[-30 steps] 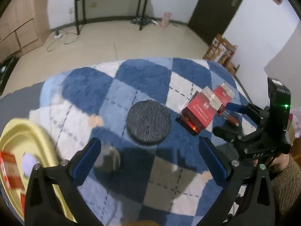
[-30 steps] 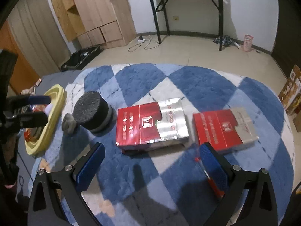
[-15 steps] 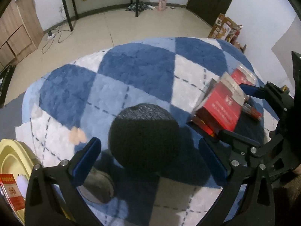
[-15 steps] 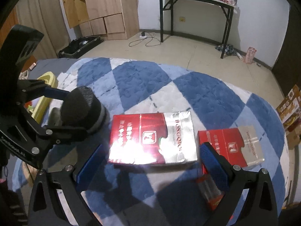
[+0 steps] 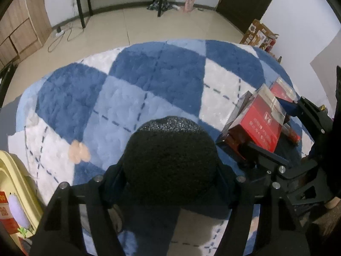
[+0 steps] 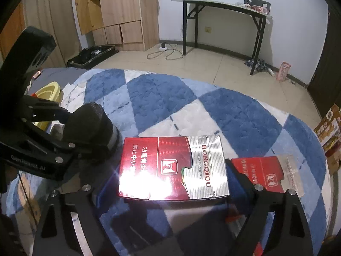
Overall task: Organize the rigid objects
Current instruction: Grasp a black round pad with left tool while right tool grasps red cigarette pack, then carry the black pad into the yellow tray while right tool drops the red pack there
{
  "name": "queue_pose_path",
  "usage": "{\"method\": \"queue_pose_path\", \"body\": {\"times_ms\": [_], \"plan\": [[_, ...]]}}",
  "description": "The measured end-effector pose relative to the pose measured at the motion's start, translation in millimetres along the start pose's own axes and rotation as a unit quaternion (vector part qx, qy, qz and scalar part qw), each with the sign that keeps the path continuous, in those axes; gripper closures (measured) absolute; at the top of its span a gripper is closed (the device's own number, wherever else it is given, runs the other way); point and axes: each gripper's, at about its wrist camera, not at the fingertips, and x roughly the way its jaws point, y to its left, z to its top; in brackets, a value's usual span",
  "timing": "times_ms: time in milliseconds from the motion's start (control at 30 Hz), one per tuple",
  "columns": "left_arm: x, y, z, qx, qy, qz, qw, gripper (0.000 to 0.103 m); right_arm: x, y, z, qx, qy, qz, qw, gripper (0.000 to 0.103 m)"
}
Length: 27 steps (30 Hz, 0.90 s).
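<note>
Left tool: the left tool (image 5: pixel 170 183) is closing on the black puck (image 5: pixel 170 162), its fingers pressing both flanks of it, so it is gripping the puck.
Right tool: the right tool (image 6: pixel 166 194) is straddling the big red pack (image 6: pixel 170 168); its fingers are sitting at the pack's two short ends, seemingly clamped on it, though contact is partly hidden.
Carrier: a blue-and-white checked rug (image 5: pixel 162 79) is carrying everything.
Puck: lying near the rug's left edge, just beside the yellow tray (image 5: pixel 15 181).
Big pack: lying flat toward the rug's near edge, long axis running across between the right tool's fingers.
Small pack: the small red pack (image 6: pixel 268 175) is lying just right of the big one.
Key relation: the tray is lying left of the puck, nearer the left hand, so that hand is probably carrying first.
</note>
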Motion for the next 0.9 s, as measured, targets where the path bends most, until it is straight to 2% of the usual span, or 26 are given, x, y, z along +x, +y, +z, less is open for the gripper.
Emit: {"method": "queue_pose_path", "body": {"times_ms": [133, 233, 367, 533, 633, 700, 800, 900], "plan": [[-10, -1, 1, 0.002, -0.014, -0.011, 0.9998, 0.033, -5, -2, -4, 0.003, -0.013, -0.007, 1.000, 0.014], [-31, 3, 4, -0.009, -0.030, -0.026, 0.9992, 0.033, -17, -7, -6, 0.016, -0.020, -0.003, 1.000, 0.014], [-78, 12, 6, -0.025, -0.062, -0.039, 0.9970, 0.033, -40, -15, -5, 0.031, -0.037, -0.009, 0.999, 0.014], [-147, 33, -4, -0.038, -0.102, -0.026, 0.9937, 0.033, -74, -15, -2, 0.053, -0.064, 0.008, 0.996, 0.014], [-195, 65, -22, -0.053, -0.131, -0.006, 0.9900, 0.033, -104, 18, 17, 0.018, -0.091, 0.021, 0.995, 0.014], [-222, 100, -38, -0.073, -0.141, 0.023, 0.9871, 0.033, -116, 56, 33, -0.013, -0.097, 0.048, 0.994, 0.014], [-249, 156, -69, -0.105, -0.127, 0.091, 0.9821, 0.033, -119, 119, 51, -0.060, -0.096, 0.091, 0.989, 0.014], [-258, 204, -106, -0.142, -0.106, 0.123, 0.9764, 0.033, -102, 179, 63, -0.097, -0.077, 0.126, 0.984, 0.014]]}}
